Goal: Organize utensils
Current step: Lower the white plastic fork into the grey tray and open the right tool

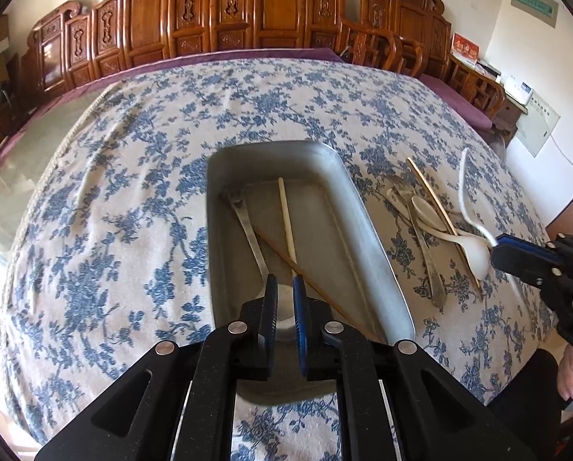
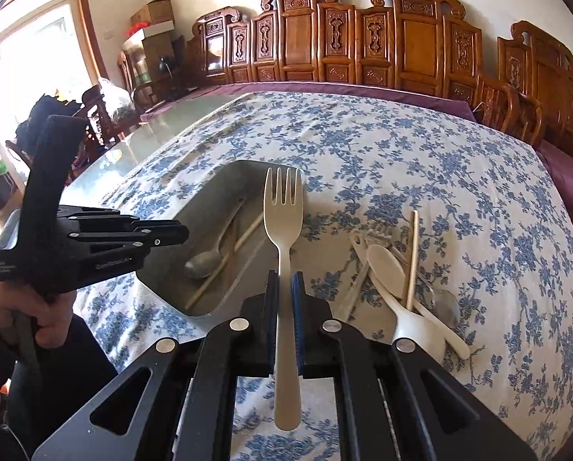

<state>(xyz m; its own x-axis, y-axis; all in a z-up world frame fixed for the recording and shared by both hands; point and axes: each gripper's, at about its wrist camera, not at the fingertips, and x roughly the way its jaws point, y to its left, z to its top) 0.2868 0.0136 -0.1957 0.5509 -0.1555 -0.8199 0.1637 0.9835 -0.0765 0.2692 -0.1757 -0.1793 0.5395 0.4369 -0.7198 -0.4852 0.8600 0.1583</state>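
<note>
Two tools are mine; my right tool [image 2: 285,282] is clamped on the handle of a pale plastic fork [image 2: 284,211], tines pointing to twelve o'clock, lifted off the desk [image 2: 421,161]; my left tool [image 1: 285,288] has its jaws nearly together with nothing between them, poised over the near end of the metal tray [image 1: 367,230]; inside the tray lie a metal spoon [image 1: 248,230], a pale chopstick [image 1: 286,215] and a brown chopstick [image 1: 317,288] crossing it; at three o'clock of the tray, on the blue-flowered cloth [image 1: 132,192], sits a loose pile of white spoons [image 2: 388,269], a chopstick [image 2: 412,257] and metal cutlery.
</note>
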